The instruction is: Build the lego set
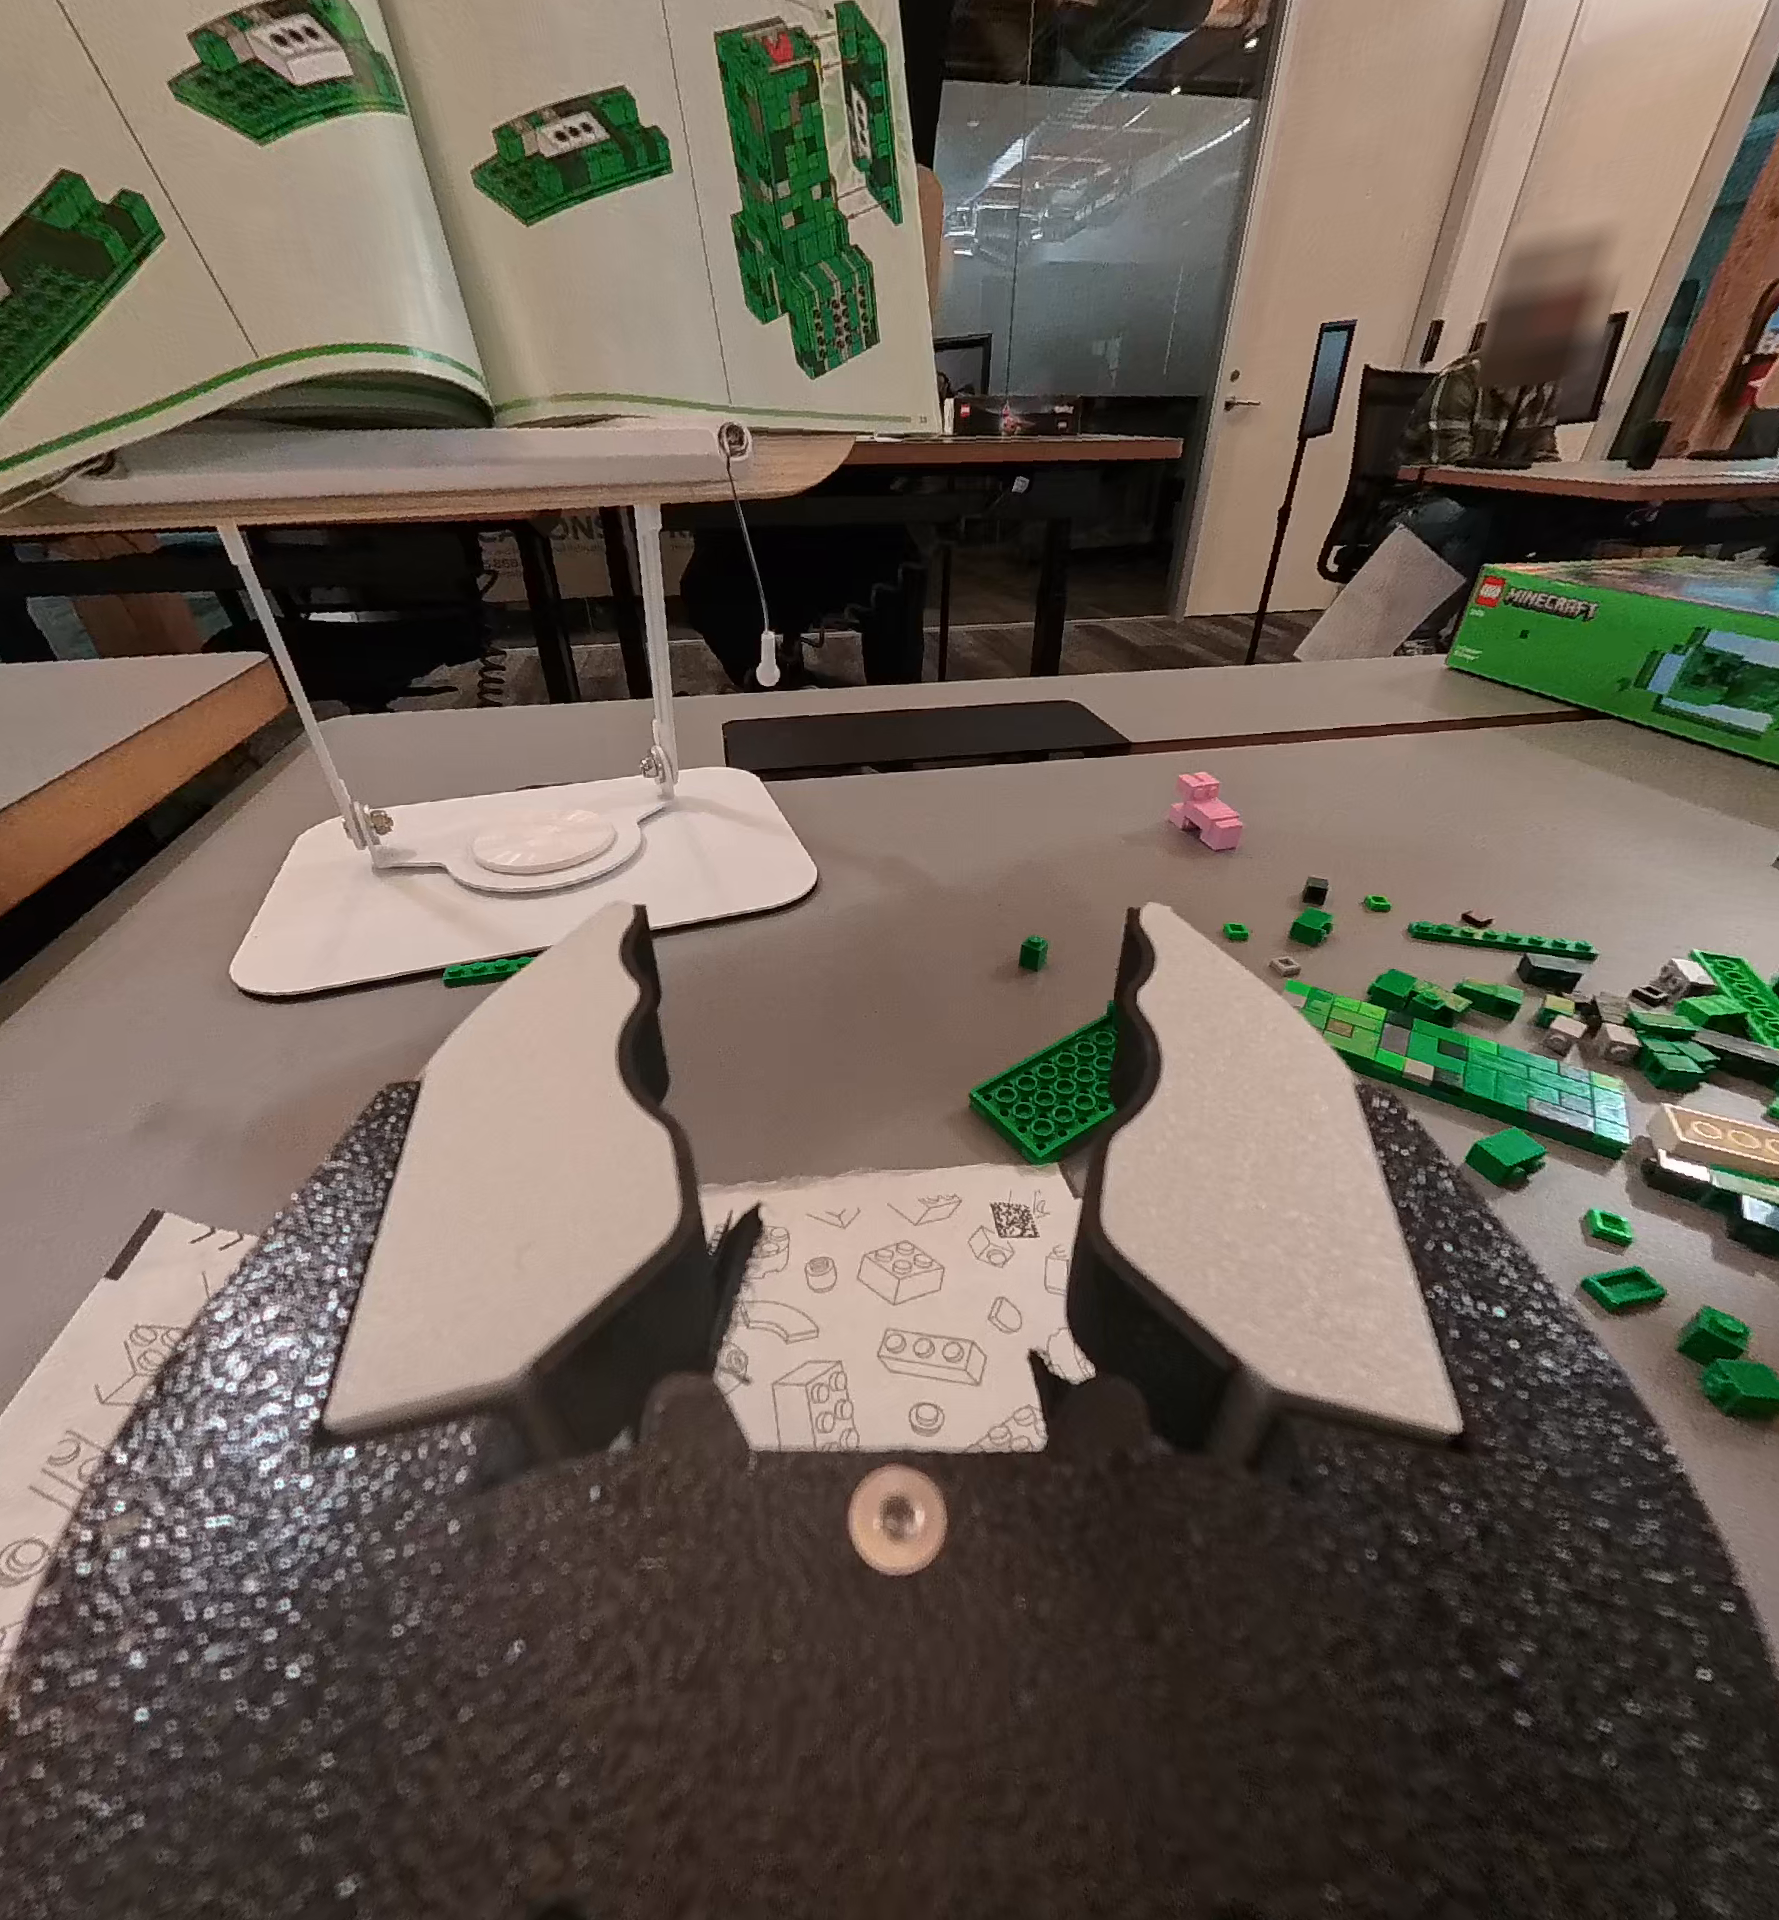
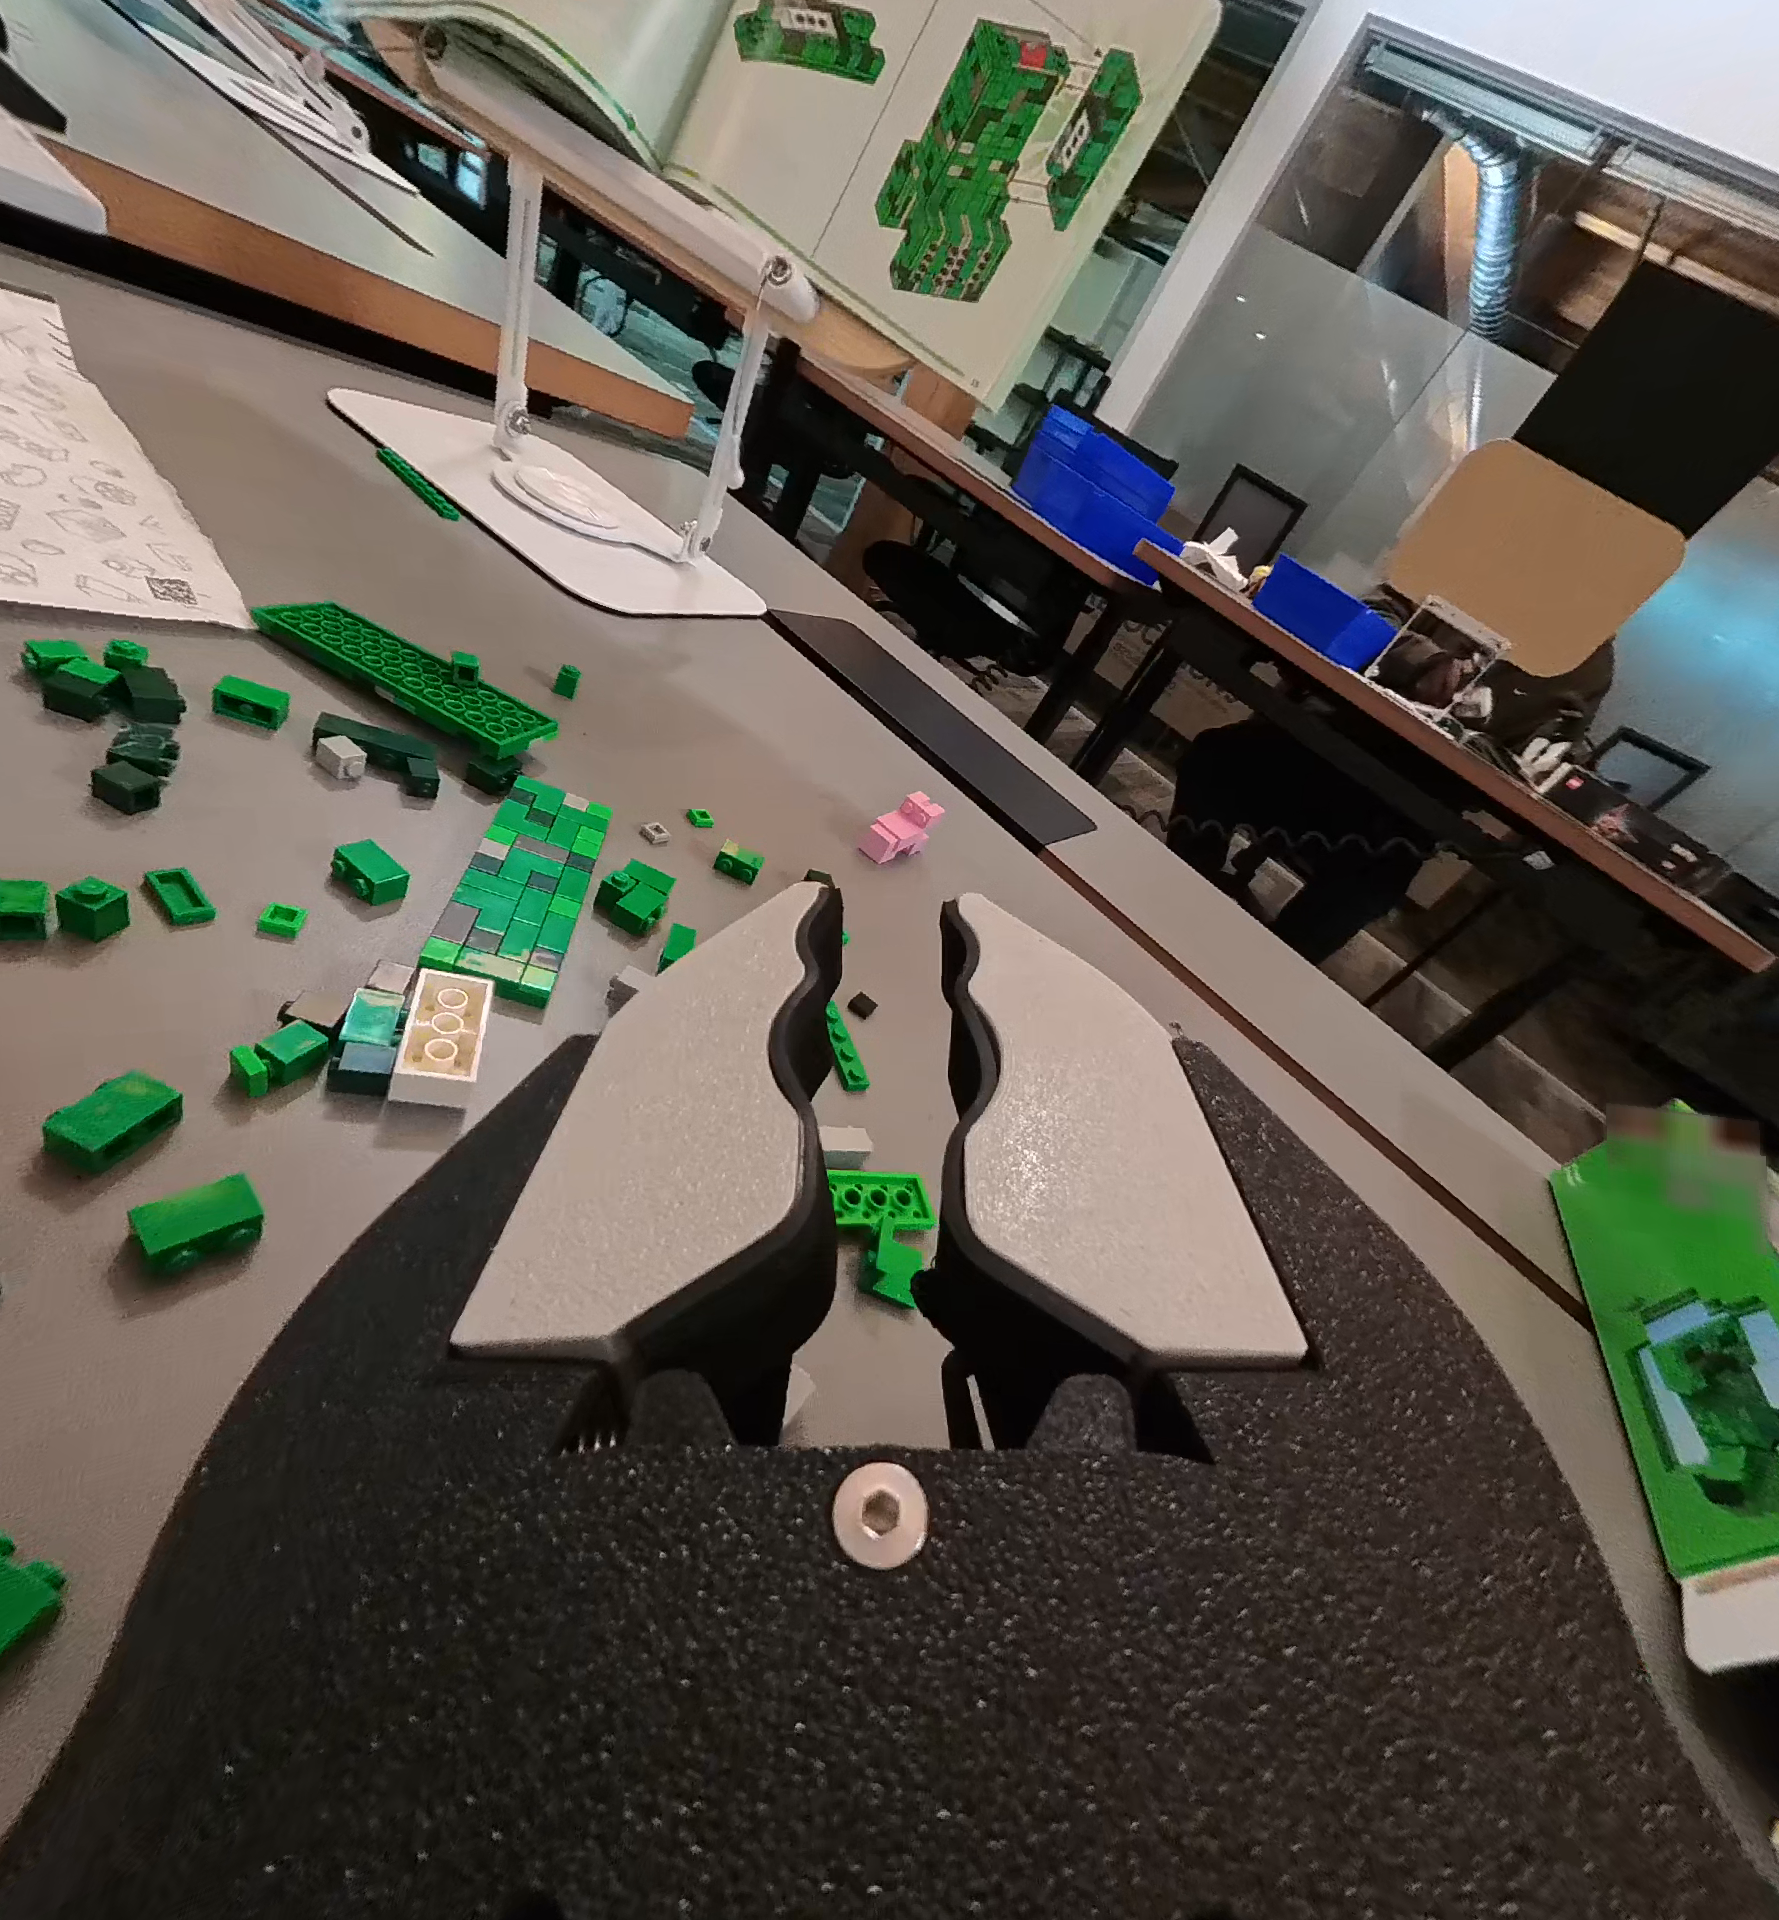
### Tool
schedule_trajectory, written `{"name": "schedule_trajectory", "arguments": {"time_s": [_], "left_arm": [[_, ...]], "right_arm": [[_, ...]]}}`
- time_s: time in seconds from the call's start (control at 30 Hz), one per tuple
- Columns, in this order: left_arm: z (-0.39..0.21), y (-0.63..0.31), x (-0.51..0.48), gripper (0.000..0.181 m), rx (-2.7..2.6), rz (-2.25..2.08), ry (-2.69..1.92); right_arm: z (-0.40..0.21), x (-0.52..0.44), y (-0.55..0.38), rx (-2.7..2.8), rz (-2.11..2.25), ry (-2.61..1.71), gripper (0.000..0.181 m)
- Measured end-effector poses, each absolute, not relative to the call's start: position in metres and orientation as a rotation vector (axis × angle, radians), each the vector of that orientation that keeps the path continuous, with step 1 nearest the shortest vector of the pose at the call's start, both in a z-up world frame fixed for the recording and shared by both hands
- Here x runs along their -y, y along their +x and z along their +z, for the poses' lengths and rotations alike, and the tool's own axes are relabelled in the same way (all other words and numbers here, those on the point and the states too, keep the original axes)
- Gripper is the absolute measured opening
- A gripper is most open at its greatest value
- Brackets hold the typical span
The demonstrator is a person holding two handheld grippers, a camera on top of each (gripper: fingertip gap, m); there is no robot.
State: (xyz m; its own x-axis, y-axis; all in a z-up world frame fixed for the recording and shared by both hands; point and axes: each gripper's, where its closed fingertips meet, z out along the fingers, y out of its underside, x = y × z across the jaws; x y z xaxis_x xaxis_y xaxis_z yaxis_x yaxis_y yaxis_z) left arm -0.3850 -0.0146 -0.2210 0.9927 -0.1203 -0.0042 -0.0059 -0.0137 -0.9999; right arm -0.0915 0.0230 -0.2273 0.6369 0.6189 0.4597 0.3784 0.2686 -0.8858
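Green bricks (image 2: 197, 1222), pink pig (image 2: 904, 827)

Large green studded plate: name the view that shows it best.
Right wrist view. The large green studded plate lies there in full, unobstructed, beside the printed paper sheet. In the left wrist view, the open left gripper hides most of it; one finger covers it.

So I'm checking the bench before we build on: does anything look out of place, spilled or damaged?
One stray: a thin green plate lies against the white book stand's base, apart from the loose bricks scattered on the table. The printed paper bag has a torn, ragged edge. Nothing else stands out.
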Motion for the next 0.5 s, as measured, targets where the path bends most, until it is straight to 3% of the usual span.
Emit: {"name": "schedule_trajectory", "arguments": {"time_s": [0.23, 0.5], "left_arm": [[-0.221, -0.382, 0.014, 0.083, -0.110, -0.104, -1.585], [-0.221, -0.376, 0.015, 0.081, -0.148, -0.106, -1.583]], "right_arm": [[-0.250, 0.025, -0.116, 1.300, 0.597, -1.360, 0.018], [-0.287, 0.064, -0.125, 1.633, 0.706, -1.430, 0.023]]}}
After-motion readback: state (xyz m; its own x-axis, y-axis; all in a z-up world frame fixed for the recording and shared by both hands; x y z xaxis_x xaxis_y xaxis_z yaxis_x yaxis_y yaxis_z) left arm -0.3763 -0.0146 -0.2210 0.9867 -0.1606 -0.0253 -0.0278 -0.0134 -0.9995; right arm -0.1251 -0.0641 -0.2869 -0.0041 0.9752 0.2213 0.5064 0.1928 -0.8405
